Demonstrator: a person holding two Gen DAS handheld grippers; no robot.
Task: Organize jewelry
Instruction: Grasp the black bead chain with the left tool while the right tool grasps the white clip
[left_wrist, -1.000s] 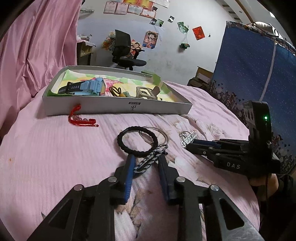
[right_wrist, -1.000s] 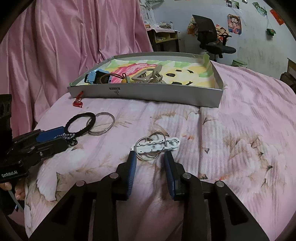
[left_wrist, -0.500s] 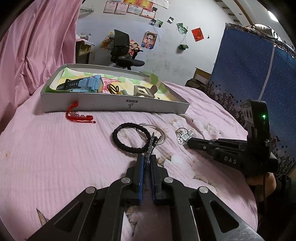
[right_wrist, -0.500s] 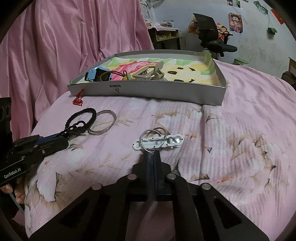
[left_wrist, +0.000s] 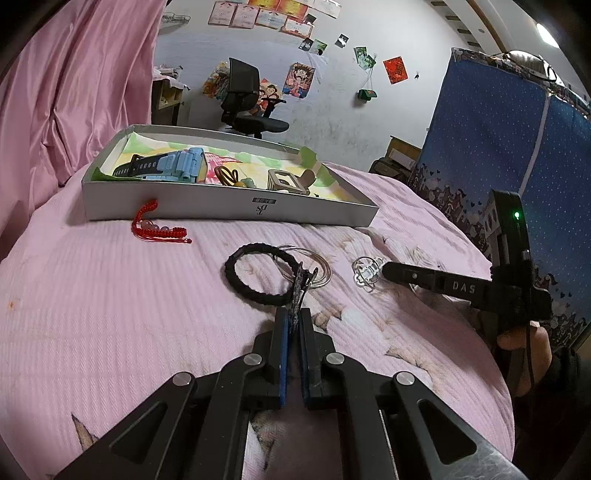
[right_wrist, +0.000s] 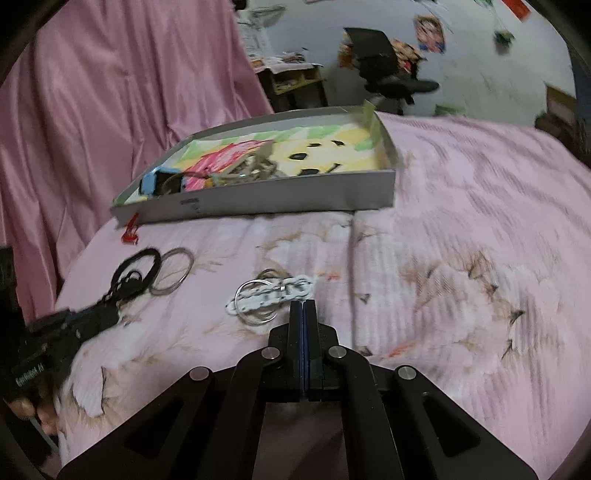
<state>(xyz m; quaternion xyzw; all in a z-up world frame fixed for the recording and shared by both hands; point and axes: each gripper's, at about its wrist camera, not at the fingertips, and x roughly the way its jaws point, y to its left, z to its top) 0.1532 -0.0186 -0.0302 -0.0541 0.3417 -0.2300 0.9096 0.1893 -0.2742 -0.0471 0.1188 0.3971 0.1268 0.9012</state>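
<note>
My left gripper (left_wrist: 292, 318) is shut on the strap end of a black braided bracelet (left_wrist: 258, 273), whose loop lies on the pink bedspread over thin silver bangles (left_wrist: 314, 267). My right gripper (right_wrist: 303, 306) is shut on the edge of a white and silver metal bracelet (right_wrist: 269, 295), lifted slightly; it also shows in the left wrist view (left_wrist: 365, 273). A red cord bracelet (left_wrist: 157, 229) lies in front of the grey box (left_wrist: 229, 212), which holds a blue watch (left_wrist: 173, 166) and other pieces.
Pink curtains (left_wrist: 74, 92) hang at the left. A blue partition (left_wrist: 517, 147) stands at the right. An office chair (left_wrist: 243, 107) stands beyond the bed. The right wrist view is motion blurred.
Both grippers closed from open, the left on the black bracelet's strap, the right on the white and silver bracelet. The right gripper has since swung, and the bracelet sits skewed at its tips.
</note>
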